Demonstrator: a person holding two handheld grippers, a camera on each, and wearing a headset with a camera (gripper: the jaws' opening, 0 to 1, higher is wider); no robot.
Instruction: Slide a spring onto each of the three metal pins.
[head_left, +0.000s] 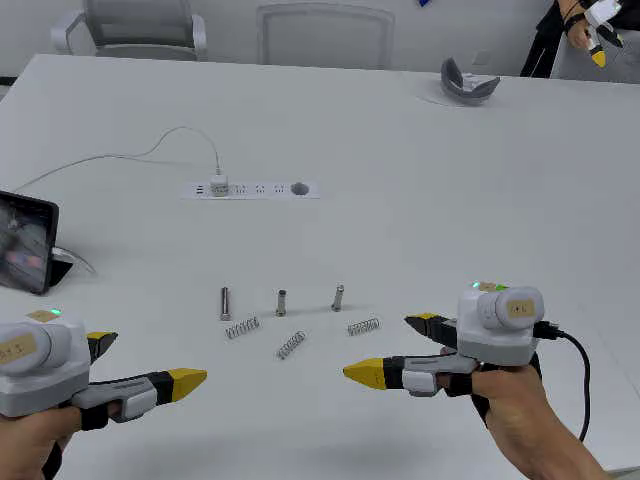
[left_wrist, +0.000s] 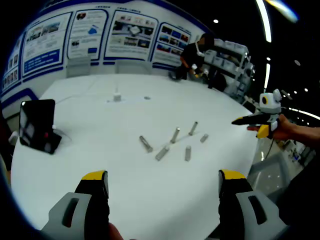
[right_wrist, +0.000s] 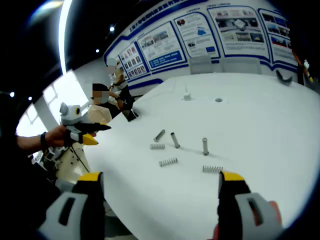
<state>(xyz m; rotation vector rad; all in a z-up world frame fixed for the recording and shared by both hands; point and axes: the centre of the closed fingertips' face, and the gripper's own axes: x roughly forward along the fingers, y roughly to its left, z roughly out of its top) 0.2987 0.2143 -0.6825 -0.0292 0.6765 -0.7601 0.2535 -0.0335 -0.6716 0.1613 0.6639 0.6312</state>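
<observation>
Where cylindrical metal pins (head_left: 281, 302) rest, coiled springs (head_left: 291, 344) lie.

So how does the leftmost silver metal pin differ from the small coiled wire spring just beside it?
The leftmost silver metal pin is a smooth, solid rod, while the small coiled wire spring is an open coil with visible turns. In the head view the pin runs straight up the picture; the spring lies slanted. Both are silvery and rest on the white table, and the spring is not on the pin.

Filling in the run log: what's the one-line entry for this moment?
left gripper open, empty | right gripper open, empty | three springs loose on table | three pins bare
</observation>
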